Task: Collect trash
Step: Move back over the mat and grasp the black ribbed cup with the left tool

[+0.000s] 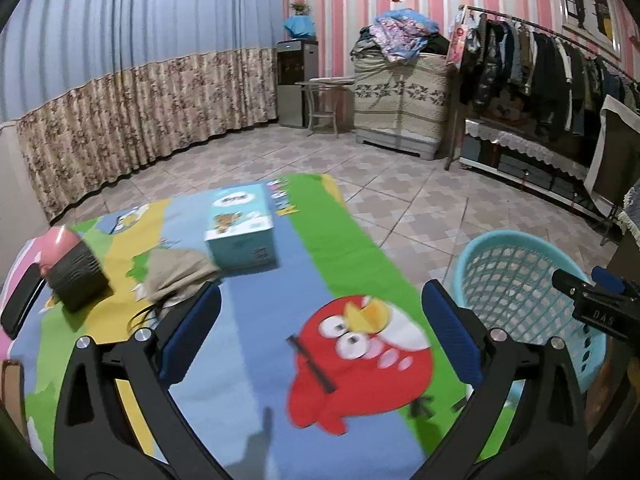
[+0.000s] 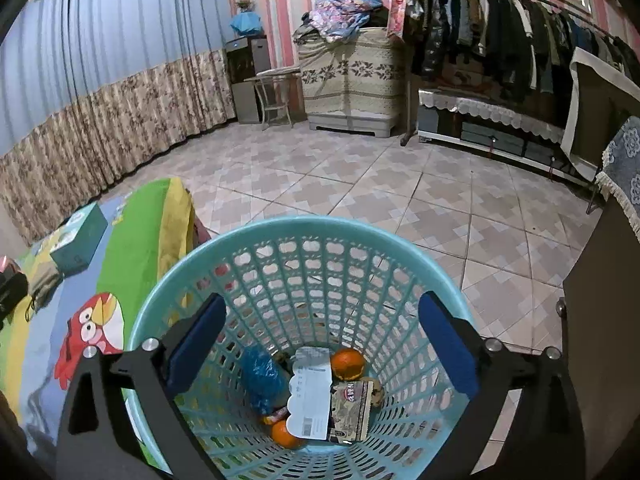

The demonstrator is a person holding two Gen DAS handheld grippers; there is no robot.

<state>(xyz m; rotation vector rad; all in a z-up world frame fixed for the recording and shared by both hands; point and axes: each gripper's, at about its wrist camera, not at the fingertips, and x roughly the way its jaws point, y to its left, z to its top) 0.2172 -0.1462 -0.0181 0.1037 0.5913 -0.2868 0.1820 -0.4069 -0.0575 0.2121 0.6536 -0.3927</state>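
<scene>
A turquoise mesh basket (image 2: 304,232) stands on the floor beside the cartoon-print mat (image 1: 312,240); it also shows in the left wrist view (image 1: 520,280). Inside lie a white paper wrapper (image 2: 310,394), a blue bag (image 2: 262,380), a printed snack packet (image 2: 350,412) and two orange fruits (image 2: 348,362). My right gripper (image 2: 322,344) is open and empty above the basket's mouth. My left gripper (image 1: 320,336) is open and empty over the mat's red bird picture. The right gripper's tip (image 1: 588,300) shows above the basket.
On the mat lie a light-blue tissue box (image 1: 242,228), a beige cloth (image 1: 176,274), a pink and black brush (image 1: 72,272) and a black phone (image 1: 20,304). A clothes rack (image 1: 552,64), covered cabinet (image 1: 400,100) and curtains (image 1: 140,112) line the walls. Dark furniture (image 2: 600,320) stands right of the basket.
</scene>
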